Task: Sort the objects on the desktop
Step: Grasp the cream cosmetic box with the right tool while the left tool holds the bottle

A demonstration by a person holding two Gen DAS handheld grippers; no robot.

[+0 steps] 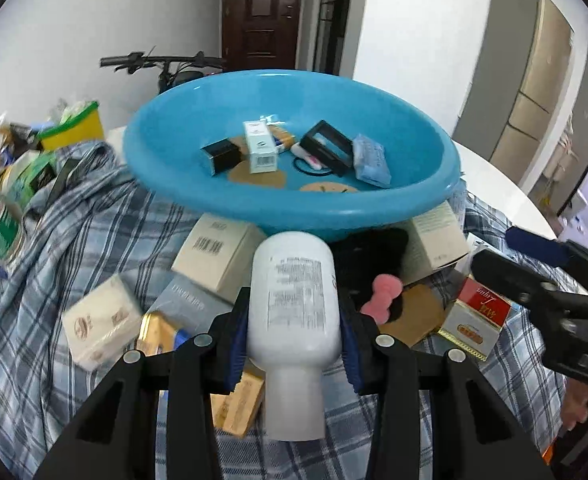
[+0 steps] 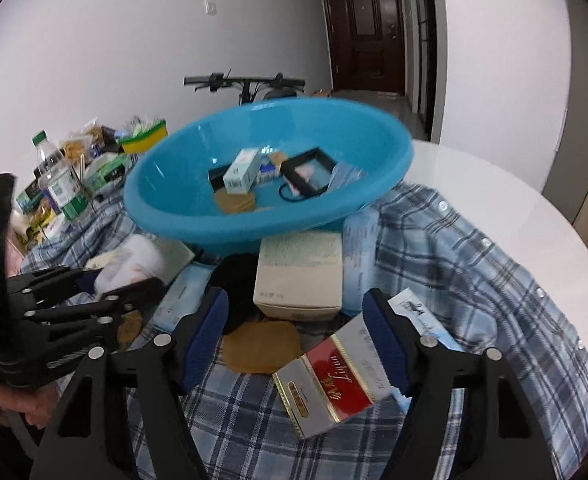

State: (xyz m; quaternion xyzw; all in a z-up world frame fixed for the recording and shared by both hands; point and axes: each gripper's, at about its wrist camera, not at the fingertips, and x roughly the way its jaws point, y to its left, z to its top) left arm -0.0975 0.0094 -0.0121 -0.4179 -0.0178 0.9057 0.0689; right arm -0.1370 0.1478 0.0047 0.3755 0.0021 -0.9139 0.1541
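My left gripper (image 1: 294, 316) is shut on a white plastic bottle (image 1: 296, 300), cap toward the camera, held above the cluttered plaid cloth in front of the blue basin (image 1: 165, 160). The basin holds several small boxes, a black frame and round cork coasters. My right gripper (image 2: 296, 316) is open and empty, fingers apart above a red-and-silver cigarette pack (image 2: 330, 380) and a cork coaster (image 2: 261, 346). The left gripper with the blurred bottle (image 2: 133, 260) shows at the left of the right wrist view; the right gripper (image 1: 542, 276) shows at the right of the left wrist view.
Beige boxes (image 1: 217, 256), a pink sponge (image 1: 384, 298), a black cloth item (image 1: 374, 256) and the red pack (image 1: 474, 316) lie on the plaid cloth (image 1: 73, 248). Snack packs and a water bottle (image 2: 59, 180) crowd the left. A white round table (image 2: 514, 200) extends right.
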